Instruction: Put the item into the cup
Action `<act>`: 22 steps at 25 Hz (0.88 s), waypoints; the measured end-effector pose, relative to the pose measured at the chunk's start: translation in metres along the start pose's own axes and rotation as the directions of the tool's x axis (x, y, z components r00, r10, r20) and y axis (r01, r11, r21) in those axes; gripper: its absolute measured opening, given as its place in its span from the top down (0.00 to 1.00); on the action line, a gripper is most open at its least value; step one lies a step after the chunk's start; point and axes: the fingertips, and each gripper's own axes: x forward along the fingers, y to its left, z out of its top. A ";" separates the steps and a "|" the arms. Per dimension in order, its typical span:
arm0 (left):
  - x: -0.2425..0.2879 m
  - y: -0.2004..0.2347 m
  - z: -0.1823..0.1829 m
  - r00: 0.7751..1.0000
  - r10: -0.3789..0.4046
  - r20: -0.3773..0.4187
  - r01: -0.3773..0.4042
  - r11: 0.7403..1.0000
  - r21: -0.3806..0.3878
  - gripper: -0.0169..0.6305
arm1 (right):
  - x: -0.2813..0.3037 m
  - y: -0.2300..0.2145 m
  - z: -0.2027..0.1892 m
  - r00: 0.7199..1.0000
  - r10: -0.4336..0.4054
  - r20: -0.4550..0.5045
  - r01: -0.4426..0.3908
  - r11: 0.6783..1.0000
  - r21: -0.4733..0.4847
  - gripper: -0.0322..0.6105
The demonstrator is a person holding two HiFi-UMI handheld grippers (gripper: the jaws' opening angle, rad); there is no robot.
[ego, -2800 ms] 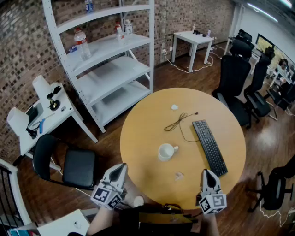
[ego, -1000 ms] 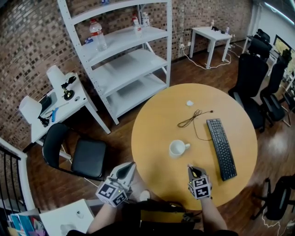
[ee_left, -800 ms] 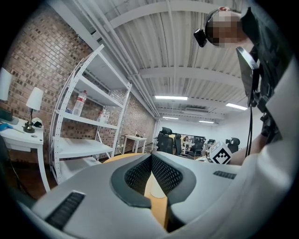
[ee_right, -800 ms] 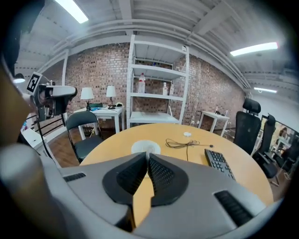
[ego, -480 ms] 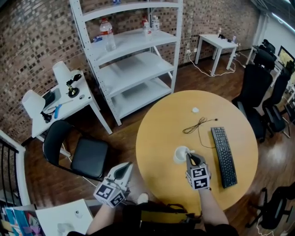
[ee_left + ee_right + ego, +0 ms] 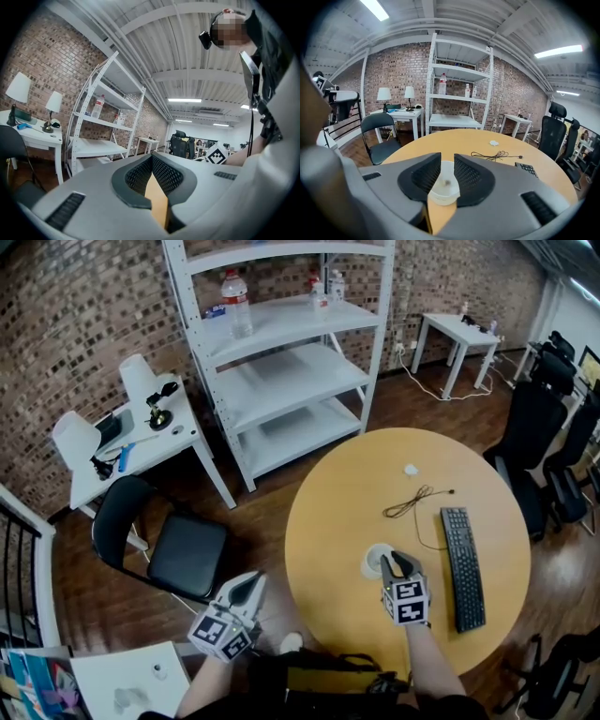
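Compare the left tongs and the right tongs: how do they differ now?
The left tongs are shut and empty; the right tongs stand apart, having just opened, with nothing between them. The left tongs are off the table, beside its edge; the right tongs hover over the cup, which holds a small item. Both are grey.

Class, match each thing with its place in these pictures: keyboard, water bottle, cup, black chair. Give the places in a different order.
Things:
1 keyboard
2 water bottle
3 cup
4 black chair

Places:
A on the white shelving unit
B under the right gripper, seen between its parted jaws
C on the floor beside the round table
D on the table, at the cup's far right

Pairs: 1-D, 2-A, 3-B, 4-C
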 end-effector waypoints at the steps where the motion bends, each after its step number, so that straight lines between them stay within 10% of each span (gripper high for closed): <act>1: 0.001 0.001 0.000 1.000 0.002 0.000 -0.002 1.000 -0.001 0.97 | 0.000 0.000 0.000 1.000 0.002 0.001 -0.002 1.000 0.005 0.81; 12: 0.023 -0.014 0.017 0.997 -0.076 0.018 0.075 0.997 0.017 0.97 | -0.074 -0.040 0.031 0.975 -0.128 0.184 0.096 0.980 0.174 0.77; 22: 0.049 -0.053 0.020 0.980 -0.199 0.029 0.198 0.980 0.031 0.97 | -0.205 -0.093 -0.002 0.847 -0.362 0.389 0.182 0.886 0.427 0.83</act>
